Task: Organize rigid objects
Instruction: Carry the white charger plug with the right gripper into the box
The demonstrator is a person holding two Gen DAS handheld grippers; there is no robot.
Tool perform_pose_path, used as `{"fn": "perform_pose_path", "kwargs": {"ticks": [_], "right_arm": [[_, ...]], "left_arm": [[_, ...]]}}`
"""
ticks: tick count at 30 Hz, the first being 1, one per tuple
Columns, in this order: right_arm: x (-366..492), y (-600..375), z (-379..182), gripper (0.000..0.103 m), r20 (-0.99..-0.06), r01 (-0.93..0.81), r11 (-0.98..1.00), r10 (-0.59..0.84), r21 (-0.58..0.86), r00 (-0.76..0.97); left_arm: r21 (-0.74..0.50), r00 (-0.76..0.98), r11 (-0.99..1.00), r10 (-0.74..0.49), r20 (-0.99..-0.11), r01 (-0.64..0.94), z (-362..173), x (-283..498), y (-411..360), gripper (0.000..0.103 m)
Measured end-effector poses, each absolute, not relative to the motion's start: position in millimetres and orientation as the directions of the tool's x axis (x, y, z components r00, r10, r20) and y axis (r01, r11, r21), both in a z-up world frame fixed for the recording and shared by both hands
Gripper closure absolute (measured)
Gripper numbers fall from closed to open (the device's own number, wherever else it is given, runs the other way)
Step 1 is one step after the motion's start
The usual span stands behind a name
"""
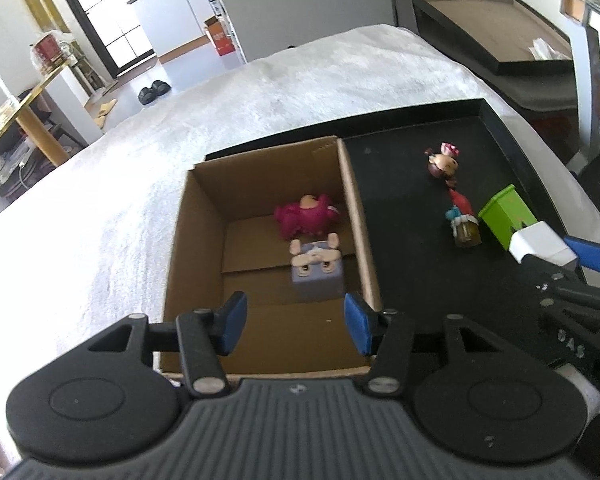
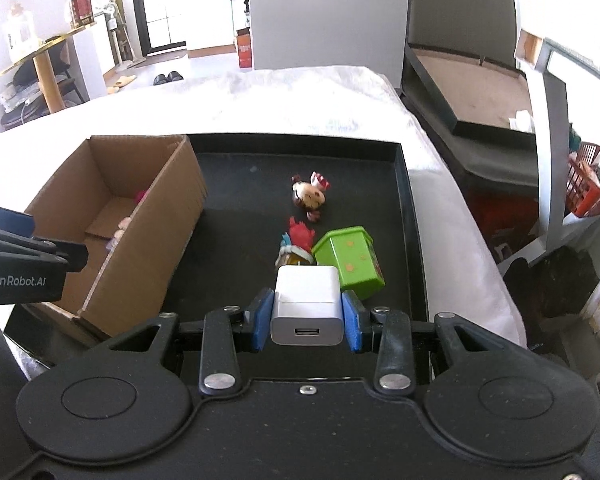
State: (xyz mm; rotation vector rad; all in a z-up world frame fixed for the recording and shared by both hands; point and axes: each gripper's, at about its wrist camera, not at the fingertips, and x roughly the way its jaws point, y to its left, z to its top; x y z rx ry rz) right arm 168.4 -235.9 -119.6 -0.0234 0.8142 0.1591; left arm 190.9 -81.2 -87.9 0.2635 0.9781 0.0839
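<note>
My right gripper [image 2: 307, 314] is shut on a white USB charger [image 2: 308, 306] and holds it above the black tray [image 2: 404, 200]; the charger also shows in the left wrist view [image 1: 542, 245]. My left gripper [image 1: 295, 322] is open and empty over the near end of the cardboard box [image 1: 356, 216]. Inside the box lie a pink plush figure [image 1: 306, 216] and a lilac block figure [image 1: 317, 270]. On the tray lie a green box [image 2: 350, 262], a red-haired figure [image 2: 298, 244] and a brown-headed doll [image 2: 310, 194].
The tray and box [image 2: 100, 216] rest on a white cloth-covered surface [image 2: 260, 100]. A dark bed frame [image 2: 460, 80] stands to the right, an orange basket [image 2: 590, 188] beyond it. A gold-edged table [image 1: 28, 108] stands far left.
</note>
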Motion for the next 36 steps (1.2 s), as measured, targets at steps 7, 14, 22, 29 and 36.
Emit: {"fn": "perform_pose_path", "kwargs": {"ticks": [7,14,22,29,36], "right_arm": [[165,-227,-102,0.067,-0.707,-0.162,0.986,0.132,0.025,0.695],[164,-213,-86,0.067,-0.688,-0.18,0.984,0.134,0.005,0.713],[167,-192,-74,0.067,-0.678,-0.205,0.979,0.138,-0.019,0.722],[173,-172,-65,0.067,-0.675,-0.218,0.975,0.13,-0.046,0.727],[178,-153,-61,0.067,-0.677,-0.237,0.969,0.127,-0.072,0.725]], "left_arm": [[0.248,0.557,0.969,0.203,-0.805,0.005,-82,185,-58,0.05],[0.23,0.561,0.973,0.209,-0.801,-0.033,-78,180,-37,0.05],[0.197,0.563,0.977,0.207,-0.8,-0.08,-74,178,-7,0.05],[0.162,0.563,0.981,0.193,-0.804,-0.104,-76,182,15,0.05],[0.123,0.562,0.986,0.167,-0.81,-0.114,-81,188,29,0.05]]}}
